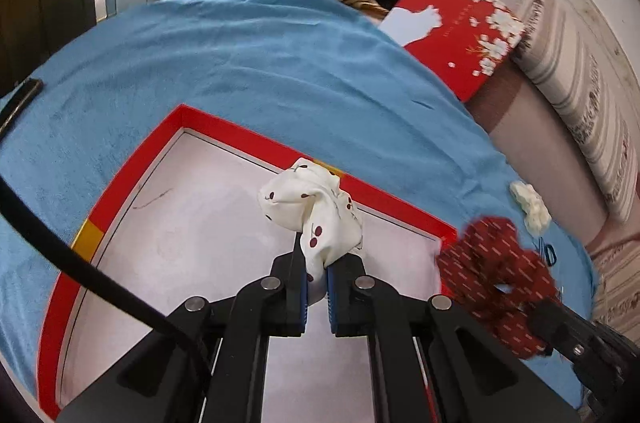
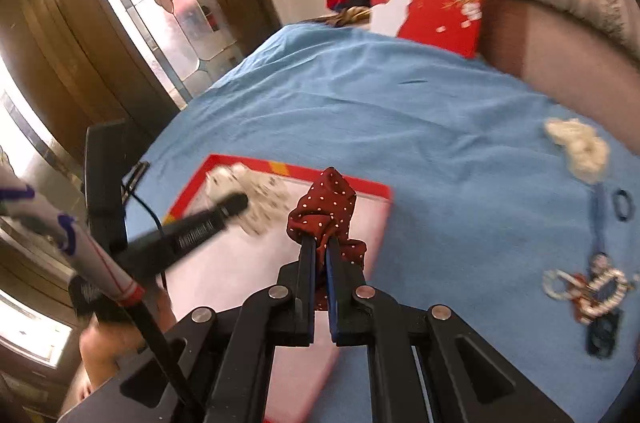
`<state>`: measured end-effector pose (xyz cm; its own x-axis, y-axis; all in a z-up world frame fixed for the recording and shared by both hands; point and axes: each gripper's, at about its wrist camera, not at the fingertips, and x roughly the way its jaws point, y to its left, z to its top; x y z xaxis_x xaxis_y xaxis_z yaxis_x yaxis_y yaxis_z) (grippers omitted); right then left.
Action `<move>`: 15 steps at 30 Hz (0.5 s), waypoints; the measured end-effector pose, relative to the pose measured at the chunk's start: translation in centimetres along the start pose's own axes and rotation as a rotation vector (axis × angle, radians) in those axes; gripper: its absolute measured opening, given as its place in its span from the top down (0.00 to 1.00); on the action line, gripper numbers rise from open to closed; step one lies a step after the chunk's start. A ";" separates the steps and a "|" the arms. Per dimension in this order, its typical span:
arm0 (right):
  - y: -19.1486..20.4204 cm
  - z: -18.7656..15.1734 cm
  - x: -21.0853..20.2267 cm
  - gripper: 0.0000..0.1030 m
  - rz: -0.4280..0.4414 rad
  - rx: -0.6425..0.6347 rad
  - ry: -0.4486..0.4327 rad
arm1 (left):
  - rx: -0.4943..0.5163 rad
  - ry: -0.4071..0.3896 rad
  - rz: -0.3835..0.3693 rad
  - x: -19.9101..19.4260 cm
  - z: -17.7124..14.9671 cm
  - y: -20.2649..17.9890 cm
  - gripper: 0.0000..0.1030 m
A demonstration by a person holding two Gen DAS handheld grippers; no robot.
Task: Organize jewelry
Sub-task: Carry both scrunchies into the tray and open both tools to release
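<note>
My left gripper (image 1: 317,269) is shut on a white cherry-print scrunchie (image 1: 314,213) and holds it above the white floor of a red-rimmed box tray (image 1: 132,159). My right gripper (image 2: 320,247) is shut on a dark red dotted scrunchie (image 2: 324,211) over the tray's right edge (image 2: 360,185). That red scrunchie also shows in the left wrist view (image 1: 494,277), at the tray's right corner. The left gripper and white scrunchie (image 2: 256,199) show blurred in the right wrist view.
A blue cloth (image 2: 400,111) covers the surface. On it to the right lie a cream scrunchie (image 2: 580,149), a small dark ring (image 2: 622,203) and a tangle of chain and beaded jewelry (image 2: 592,293). A red floral box lid (image 1: 460,23) stands at the back.
</note>
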<state>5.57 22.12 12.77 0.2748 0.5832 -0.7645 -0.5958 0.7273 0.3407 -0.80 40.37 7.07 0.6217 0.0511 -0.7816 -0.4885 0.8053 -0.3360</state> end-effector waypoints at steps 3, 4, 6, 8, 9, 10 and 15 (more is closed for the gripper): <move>-0.5 1.0 3.3 0.95 0.016 0.050 0.025 | -0.019 0.004 0.039 0.6 0.1 0.6 0.93; -0.8 1.0 4.0 0.95 0.022 0.070 0.038 | -0.025 0.006 0.050 0.8 0.2 0.8 0.93; -1.7 1.0 5.5 0.95 0.012 0.104 0.063 | -0.042 0.005 0.056 0.9 0.3 1.3 0.93; -2.4 0.8 6.4 0.95 -0.024 0.108 0.076 | -0.067 0.006 0.054 0.9 0.4 1.9 0.93; -2.5 0.7 6.4 0.93 -0.036 0.106 0.080 | -0.080 0.007 0.051 0.9 0.4 2.2 0.93; -2.8 0.5 6.6 0.92 -0.054 0.107 0.086 | -0.088 0.008 0.054 0.9 0.4 2.3 0.92; -3.5 0.3 5.0 0.75 -0.062 0.114 0.071 | -0.088 -0.009 0.054 0.3 0.3 1.9 0.78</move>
<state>9.26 22.61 7.93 0.2513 0.5119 -0.8215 -0.4887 0.7997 0.3488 -1.35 42.14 6.37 0.5984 0.0990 -0.7951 -0.5730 0.7465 -0.3383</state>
